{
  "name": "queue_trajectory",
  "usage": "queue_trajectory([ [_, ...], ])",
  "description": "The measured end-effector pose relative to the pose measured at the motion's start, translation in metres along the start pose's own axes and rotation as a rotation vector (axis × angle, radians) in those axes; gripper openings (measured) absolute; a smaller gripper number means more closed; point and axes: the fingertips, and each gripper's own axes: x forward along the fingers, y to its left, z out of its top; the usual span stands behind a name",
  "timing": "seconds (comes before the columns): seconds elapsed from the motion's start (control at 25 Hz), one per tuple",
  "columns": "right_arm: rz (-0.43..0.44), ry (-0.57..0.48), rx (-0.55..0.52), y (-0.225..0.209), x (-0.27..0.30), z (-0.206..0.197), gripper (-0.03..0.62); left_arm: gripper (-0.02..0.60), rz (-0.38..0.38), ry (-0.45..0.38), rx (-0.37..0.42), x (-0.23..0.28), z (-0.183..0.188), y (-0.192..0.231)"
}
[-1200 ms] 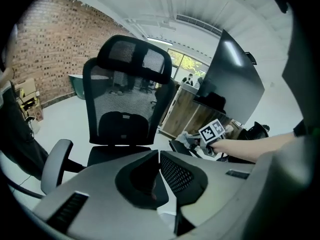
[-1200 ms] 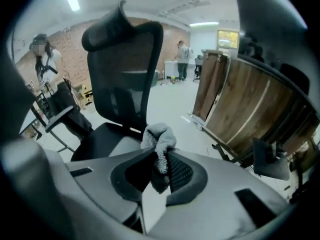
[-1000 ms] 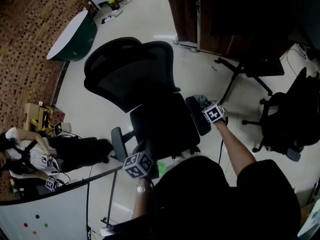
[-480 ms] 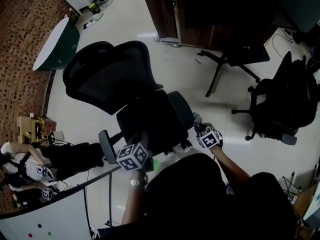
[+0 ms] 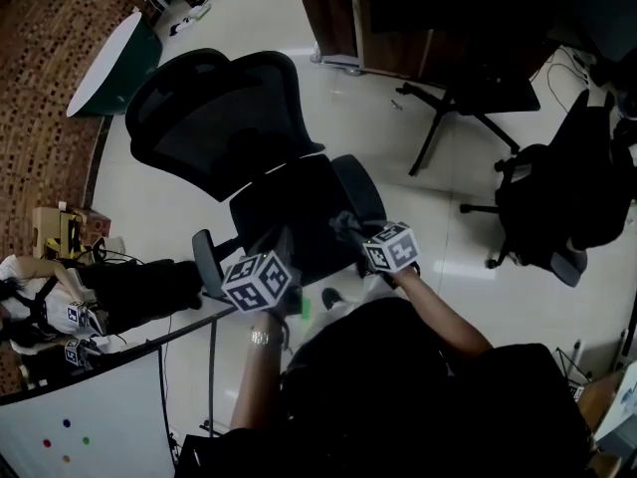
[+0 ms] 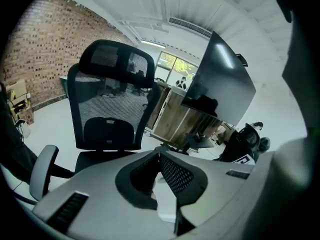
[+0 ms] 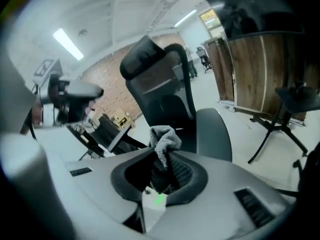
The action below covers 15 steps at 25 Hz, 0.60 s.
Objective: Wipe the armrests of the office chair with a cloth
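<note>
Between the right gripper's (image 7: 163,158) jaws sits a bunched grey cloth (image 7: 164,135). The jaws are closed on its lower part and the free end stands up above them. Just beyond the cloth lies the right armrest (image 7: 214,133) of the black office chair (image 5: 261,157). From the head view the cloth-bearing tip is at that armrest's near end, though whether cloth and pad touch cannot be made out.

The left gripper (image 6: 160,160) has its jaws pressed together with nothing between them. It points at the chair's mesh backrest (image 6: 109,100), and the left armrest (image 6: 42,171) lies off to its left, apart from it. Seen from above, it hovers over the front left of the seat (image 5: 299,217).

Around the chair is pale glossy floor (image 5: 398,157). A second dark office chair (image 5: 557,202) stands well to the right, and a black stand with splayed legs (image 5: 453,118) is beside a wooden cabinet (image 5: 333,13). A round white tabletop (image 5: 105,58) sits near the brick wall (image 5: 45,78). Another person (image 5: 60,302) is at the left edge, above a whiteboard (image 5: 90,426).
</note>
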Motion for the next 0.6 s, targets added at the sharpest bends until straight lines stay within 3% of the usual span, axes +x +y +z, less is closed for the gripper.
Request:
queue_trajectory([
  [0.2,0.049,-0.137,0.025,0.065,-0.008,0.053,0.043,0.018,-0.03,-0.04,0.07,-0.032,0.002,0.005],
  [0.32,0.03,-0.215,0.055,0.109,-0.006,0.067,0.043,0.018,0.005,-0.057,0.067,-0.065,-0.008,0.028],
  [0.48,-0.011,-0.303,0.103,0.167,0.0,0.059,0.043,0.018,0.082,-0.018,0.05,-0.095,-0.049,0.065],
  [0.6,-0.056,-0.23,0.015,0.203,0.009,0.027,0.043,0.018,0.089,0.026,0.044,-0.107,-0.074,0.082],
])
